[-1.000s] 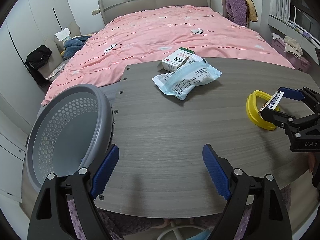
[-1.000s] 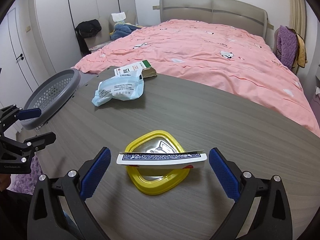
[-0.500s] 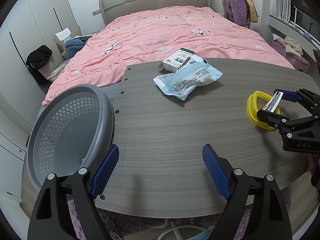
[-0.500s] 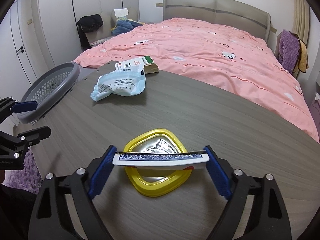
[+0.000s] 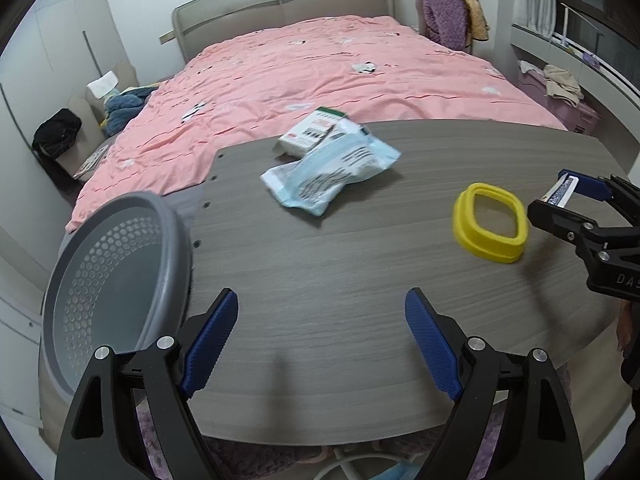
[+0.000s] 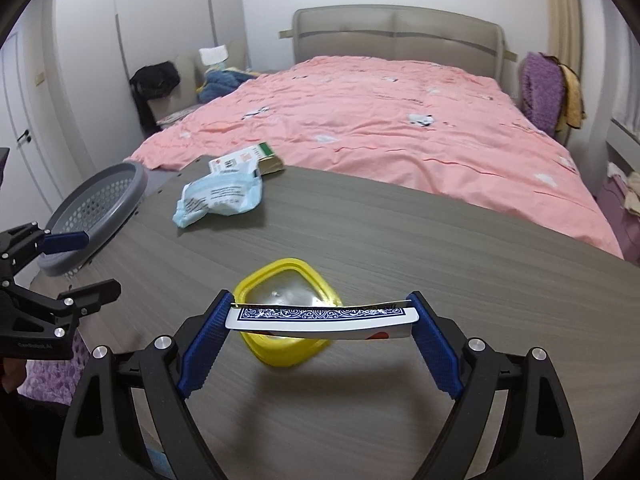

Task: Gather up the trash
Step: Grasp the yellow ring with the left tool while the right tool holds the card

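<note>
While the table (image 5: 360, 280) bears a basket (image 5: 112, 280) at nine o'clock, the left gripper (image 5: 320, 340) stands wide, empty; the right gripper (image 6: 320, 324) clamps a card (image 6: 320, 318) edgewise above the yellow lid (image 6: 286, 344).

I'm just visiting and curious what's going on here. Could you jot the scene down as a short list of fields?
Place: bedroom, grey table beside a pink bed
Right gripper: shut on a playing card held edgewise, above a yellow dish
Left gripper: open, empty, above the table
Basket: grey, at the table's edge, nothing seen inside
On the table: blue packet overlapping a small box
</note>
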### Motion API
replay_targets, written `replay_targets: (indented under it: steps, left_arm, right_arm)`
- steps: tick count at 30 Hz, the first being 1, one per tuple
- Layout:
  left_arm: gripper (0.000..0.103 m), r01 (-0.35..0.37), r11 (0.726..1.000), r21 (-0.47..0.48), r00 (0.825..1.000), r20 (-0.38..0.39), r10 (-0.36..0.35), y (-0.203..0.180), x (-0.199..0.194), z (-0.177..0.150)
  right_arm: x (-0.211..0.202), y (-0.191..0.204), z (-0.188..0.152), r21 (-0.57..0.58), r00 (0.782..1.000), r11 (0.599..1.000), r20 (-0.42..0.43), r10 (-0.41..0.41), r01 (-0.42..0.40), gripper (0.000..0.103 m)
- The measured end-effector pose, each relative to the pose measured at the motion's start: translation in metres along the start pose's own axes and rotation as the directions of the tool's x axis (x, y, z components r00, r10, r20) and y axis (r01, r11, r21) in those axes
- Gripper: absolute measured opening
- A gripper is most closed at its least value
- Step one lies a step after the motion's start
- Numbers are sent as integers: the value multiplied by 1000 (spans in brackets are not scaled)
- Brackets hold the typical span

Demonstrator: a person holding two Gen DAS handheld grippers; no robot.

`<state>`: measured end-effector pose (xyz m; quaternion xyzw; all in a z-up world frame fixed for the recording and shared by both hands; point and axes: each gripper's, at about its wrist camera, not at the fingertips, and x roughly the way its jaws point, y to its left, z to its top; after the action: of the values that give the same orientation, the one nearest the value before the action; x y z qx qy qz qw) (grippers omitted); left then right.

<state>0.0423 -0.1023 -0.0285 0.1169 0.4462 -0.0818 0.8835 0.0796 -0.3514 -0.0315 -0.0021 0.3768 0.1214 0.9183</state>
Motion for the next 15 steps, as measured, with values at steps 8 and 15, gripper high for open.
replay_targets:
  steps: [8,15]
  left_arm:
    - [82,130,987,92,990,45,-135,-46,2,24]
    - [82,256,954,157,966,3,-260,-88,17,43]
  right_arm:
    - [-38,-43,-27,167,992,979,11,-125,121,84]
    - [-58,-65,-52,273,983,947,8,-181,172,84]
